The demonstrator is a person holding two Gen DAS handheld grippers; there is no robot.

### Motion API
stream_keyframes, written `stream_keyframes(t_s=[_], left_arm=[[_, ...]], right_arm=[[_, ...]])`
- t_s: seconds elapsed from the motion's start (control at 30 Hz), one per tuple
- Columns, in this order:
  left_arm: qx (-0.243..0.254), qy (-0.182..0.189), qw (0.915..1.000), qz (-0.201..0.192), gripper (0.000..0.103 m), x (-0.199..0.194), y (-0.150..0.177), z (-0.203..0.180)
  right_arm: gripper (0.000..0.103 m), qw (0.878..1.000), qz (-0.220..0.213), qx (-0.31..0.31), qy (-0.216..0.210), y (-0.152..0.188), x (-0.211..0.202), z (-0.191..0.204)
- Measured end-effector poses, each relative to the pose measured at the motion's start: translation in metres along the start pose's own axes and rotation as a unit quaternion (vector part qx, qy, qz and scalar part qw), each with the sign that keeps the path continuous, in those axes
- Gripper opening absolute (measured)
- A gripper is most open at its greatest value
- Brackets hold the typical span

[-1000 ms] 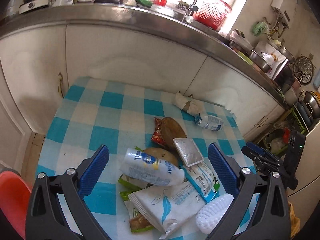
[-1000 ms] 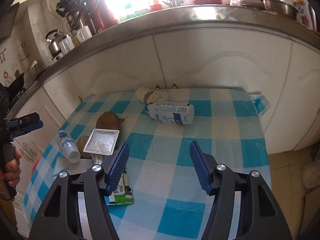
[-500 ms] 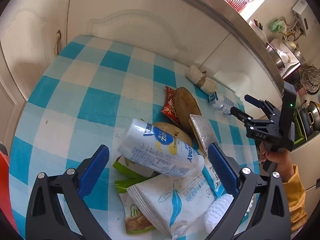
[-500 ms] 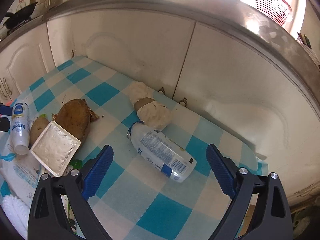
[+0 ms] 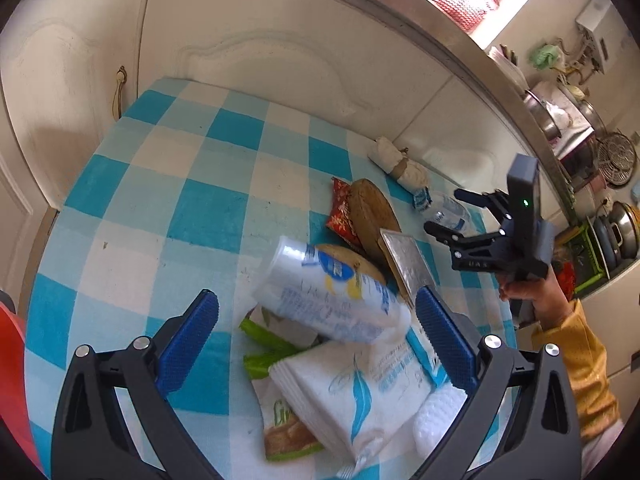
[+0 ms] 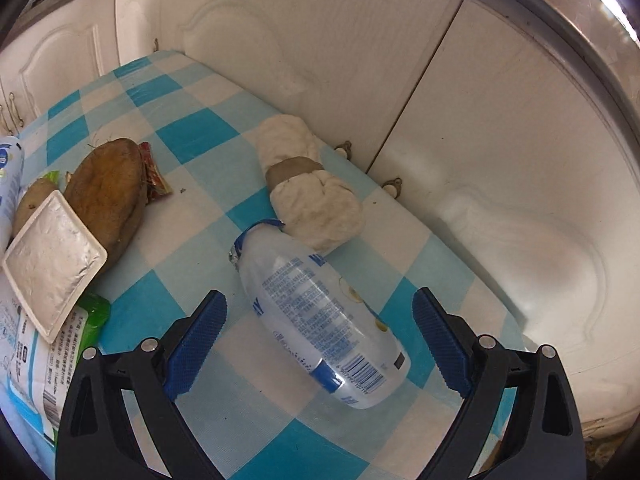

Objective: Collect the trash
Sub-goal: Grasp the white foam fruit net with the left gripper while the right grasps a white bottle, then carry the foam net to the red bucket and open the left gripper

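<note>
Trash lies on a blue-and-white checked tablecloth. My left gripper is open, tilted down over a white printed bottle lying on its side; the bottle sits between the fingers, untouched. Under it are a tissue pack and green packets. My right gripper is open, straddling a clear plastic bottle without touching it. A white cloth roll touches that bottle's neck. To its left lie a brown husk, a red wrapper and a foil-lidded tray.
White cabinet doors stand close behind the table's far edge, under a steel counter. Something red shows at the lower left, beside the table. A hand in a yellow sleeve holds the right gripper.
Both grippers have sunk closer to the table. The right gripper's jaws have widened, and it has rolled and moved over the clear bottle. The left gripper now frames the white bottle.
</note>
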State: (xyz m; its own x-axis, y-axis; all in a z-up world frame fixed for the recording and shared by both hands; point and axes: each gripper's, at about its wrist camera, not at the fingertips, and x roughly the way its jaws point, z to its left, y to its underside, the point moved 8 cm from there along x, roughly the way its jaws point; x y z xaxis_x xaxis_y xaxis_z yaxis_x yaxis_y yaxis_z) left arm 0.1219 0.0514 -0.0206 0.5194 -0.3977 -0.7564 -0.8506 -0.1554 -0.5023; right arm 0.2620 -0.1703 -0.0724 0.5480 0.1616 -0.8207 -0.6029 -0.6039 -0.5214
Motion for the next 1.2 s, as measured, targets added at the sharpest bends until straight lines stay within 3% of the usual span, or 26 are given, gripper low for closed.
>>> stream_keyframes(t_s=[0.03,0.07,0.13,0.3,0.6,0.8,1.03,1.2], left_arm=[[0.008,0.003,1.0000,0.001,0.099,-0.003,0.005,0.000],[0.015,0.008,0.9999,0.003,0.099,-0.006,0.010,-0.001],[0.031,0.025,0.9992,0.011,0.099,-0.012,0.024,-0.004],[0.080,0.057,0.9947,0.030,0.099,-0.024,0.058,-0.023],[0.180,0.121,0.9743,0.061,0.099,-0.028,0.117,-0.090],[0.144,0.133,0.9779,0.072,0.099,-0.001,0.125,-0.111],[0.105,0.092,0.9888,0.053,0.099,0.017,0.121,-0.128],[0.090,0.021,0.9944,0.051,0.099,0.032,0.114,-0.127]], right_arm=[[0.089,1.000,0.000,0.000,-0.004,0.002,0.000,0.001],[0.074,1.000,0.004,0.000,-0.005,0.005,0.000,0.001],[0.061,1.000,0.004,0.014,-0.023,0.010,-0.002,0.001],[0.048,0.999,-0.001,0.033,-0.038,0.020,-0.010,0.010],[0.045,0.991,-0.029,0.117,-0.053,0.044,-0.040,0.023],[0.045,0.977,-0.056,0.196,-0.064,0.072,-0.074,0.028],[0.045,0.963,-0.081,0.250,-0.063,0.107,-0.116,0.043],[0.045,0.955,-0.099,0.272,-0.064,0.131,-0.140,0.057]])
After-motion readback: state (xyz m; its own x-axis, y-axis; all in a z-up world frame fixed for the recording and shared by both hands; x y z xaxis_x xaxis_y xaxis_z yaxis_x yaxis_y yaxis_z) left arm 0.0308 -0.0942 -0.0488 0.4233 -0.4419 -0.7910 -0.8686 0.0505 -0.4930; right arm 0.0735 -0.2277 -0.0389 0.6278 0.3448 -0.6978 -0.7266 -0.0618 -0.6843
